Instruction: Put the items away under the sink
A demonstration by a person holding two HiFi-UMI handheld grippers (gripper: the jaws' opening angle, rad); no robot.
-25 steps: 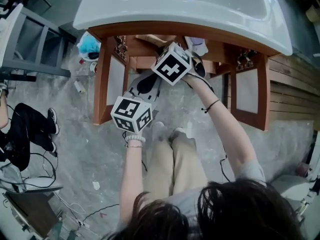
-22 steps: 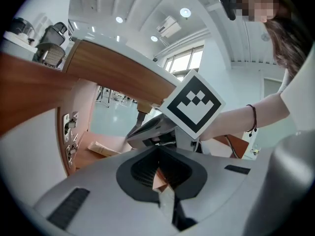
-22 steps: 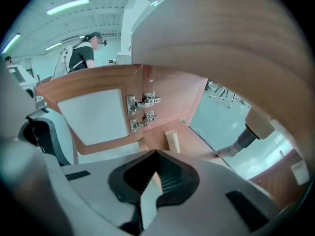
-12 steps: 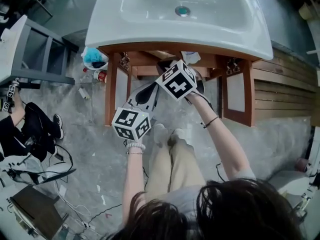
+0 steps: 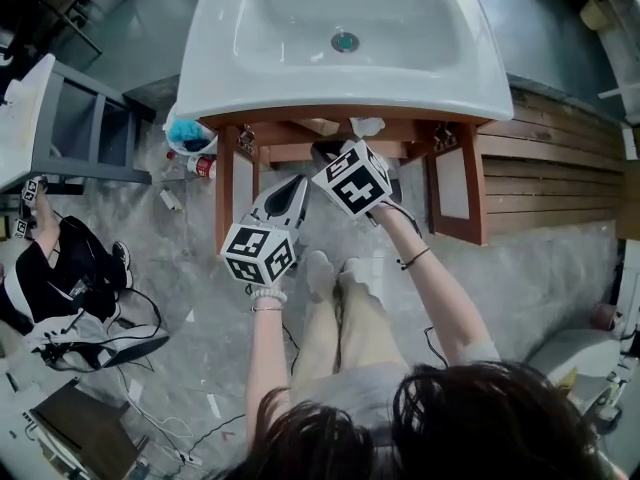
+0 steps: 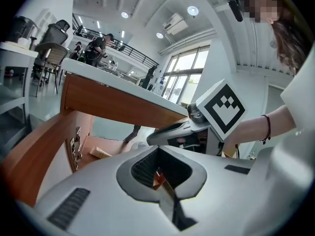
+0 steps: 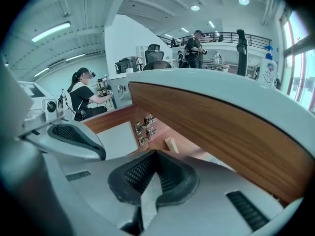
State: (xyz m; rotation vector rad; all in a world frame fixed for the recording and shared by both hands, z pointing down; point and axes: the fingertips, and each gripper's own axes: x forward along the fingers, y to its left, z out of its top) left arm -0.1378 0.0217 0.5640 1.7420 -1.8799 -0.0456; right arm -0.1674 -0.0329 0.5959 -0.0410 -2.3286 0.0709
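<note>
Now | 2 claws closed: left claw [image 6: 158,152], right claw [image 7: 155,154] | 1 sink [image 5: 250,90]

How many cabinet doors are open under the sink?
2. The left door stands open under the sink's left end, the right door under its right end; no others show.

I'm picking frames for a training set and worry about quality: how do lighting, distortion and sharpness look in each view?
Head view: evenly lit and sharp, soft sheen on the sink, wide-angle bowing toward the edges. Left gripper view: strong fisheye with black corners, windows blown out. Right gripper view: same fisheye, the wooden vanity edge curves, the strip light glares mildly.
</note>
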